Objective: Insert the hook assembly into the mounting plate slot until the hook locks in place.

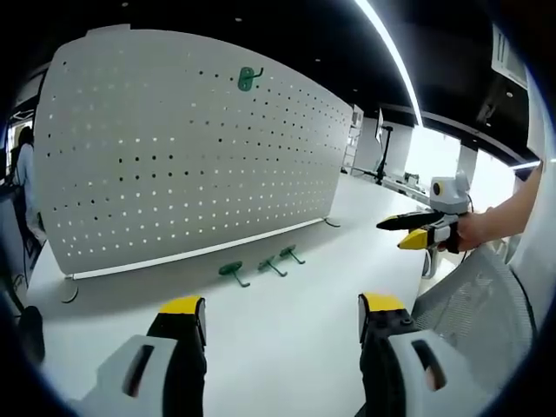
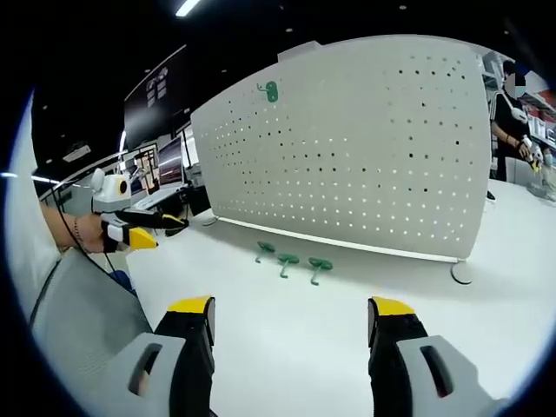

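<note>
A white pegboard plate point(image 1: 174, 156) stands upright on the white table, with one green hook point(image 1: 249, 79) hung near its top. Three loose green hooks lie on the table in front of it: point(image 1: 233, 272), point(image 1: 271, 266), point(image 1: 291, 254). My left gripper point(image 1: 282, 314) is open and holds nothing, well short of the hooks. In the right gripper view the same pegboard point(image 2: 365, 148), mounted hook point(image 2: 269, 89) and loose hooks point(image 2: 287, 261) show beyond my right gripper point(image 2: 291, 317), which is open and holds nothing. Each gripper appears side-on in the other's view: right gripper point(image 1: 393, 234), left gripper point(image 2: 165, 233).
A grey mesh chair back point(image 1: 473, 304) sits beside the table near the hands. The pegboard's round foot point(image 2: 463, 272) rests on the table. A person point(image 2: 508, 122) stands behind the board's far end. Monitors point(image 2: 165, 161) line the background.
</note>
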Motion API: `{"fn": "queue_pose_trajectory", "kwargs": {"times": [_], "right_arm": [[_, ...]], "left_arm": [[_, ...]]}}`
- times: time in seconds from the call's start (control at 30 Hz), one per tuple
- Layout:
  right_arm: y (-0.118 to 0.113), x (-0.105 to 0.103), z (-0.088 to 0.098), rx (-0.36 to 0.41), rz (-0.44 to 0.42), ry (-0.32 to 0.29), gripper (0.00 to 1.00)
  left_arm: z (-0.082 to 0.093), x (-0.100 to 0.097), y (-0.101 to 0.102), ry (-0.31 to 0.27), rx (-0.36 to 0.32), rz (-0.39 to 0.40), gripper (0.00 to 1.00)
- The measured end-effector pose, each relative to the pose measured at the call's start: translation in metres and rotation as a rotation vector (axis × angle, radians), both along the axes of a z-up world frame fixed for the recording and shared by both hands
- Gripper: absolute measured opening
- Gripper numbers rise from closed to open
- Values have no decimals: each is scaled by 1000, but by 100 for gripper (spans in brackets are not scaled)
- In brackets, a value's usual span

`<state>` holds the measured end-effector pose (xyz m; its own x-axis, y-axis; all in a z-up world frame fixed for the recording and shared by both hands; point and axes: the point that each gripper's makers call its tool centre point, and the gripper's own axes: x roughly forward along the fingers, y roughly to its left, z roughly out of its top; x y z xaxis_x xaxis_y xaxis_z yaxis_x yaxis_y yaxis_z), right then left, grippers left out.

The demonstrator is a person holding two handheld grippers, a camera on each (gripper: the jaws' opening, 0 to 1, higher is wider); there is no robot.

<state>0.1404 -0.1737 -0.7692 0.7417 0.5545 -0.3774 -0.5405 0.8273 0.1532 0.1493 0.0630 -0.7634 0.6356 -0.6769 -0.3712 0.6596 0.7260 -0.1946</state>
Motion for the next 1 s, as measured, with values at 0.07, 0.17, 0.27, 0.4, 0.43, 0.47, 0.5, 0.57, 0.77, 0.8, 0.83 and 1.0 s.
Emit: {"fn": "queue_pose_trajectory", "kwargs": {"times": [0.07,0.17,0.27,0.4,0.43,0.47,0.5,0.57,0.77,0.8,0.83,1.0], "right_arm": [[-1,0,0,3,-5,2,69],[0,1,2,4,-4,-2,69],[1,1,4,3,0,-5,69],[3,1,4,4,4,-6,69],[4,1,5,1,8,-7,69],[4,0,5,1,10,-8,69],[4,0,4,2,10,-7,69],[5,-1,5,10,9,-7,69],[6,-2,7,20,11,-4,69],[6,-2,7,21,12,-3,69],[6,-2,6,20,12,-3,69],[7,-2,6,9,16,0,69]], "left_arm": [[0,0,0,2,4,-4,73],[1,4,-1,-7,19,-19,74],[2,10,-3,-15,44,-42,74],[2,21,-6,-32,109,-97,74],[0,25,-7,-30,134,-115,74],[-1,27,-7,-31,151,-129,74],[-5,29,-8,-16,169,-155,74],[-9,32,-9,3,188,-182,73],[-15,49,-8,21,232,-237,73],[-16,49,-8,19,245,-250,73],[-18,51,-8,18,256,-261,73],[-25,61,-7,39,301,-306,73]]}}
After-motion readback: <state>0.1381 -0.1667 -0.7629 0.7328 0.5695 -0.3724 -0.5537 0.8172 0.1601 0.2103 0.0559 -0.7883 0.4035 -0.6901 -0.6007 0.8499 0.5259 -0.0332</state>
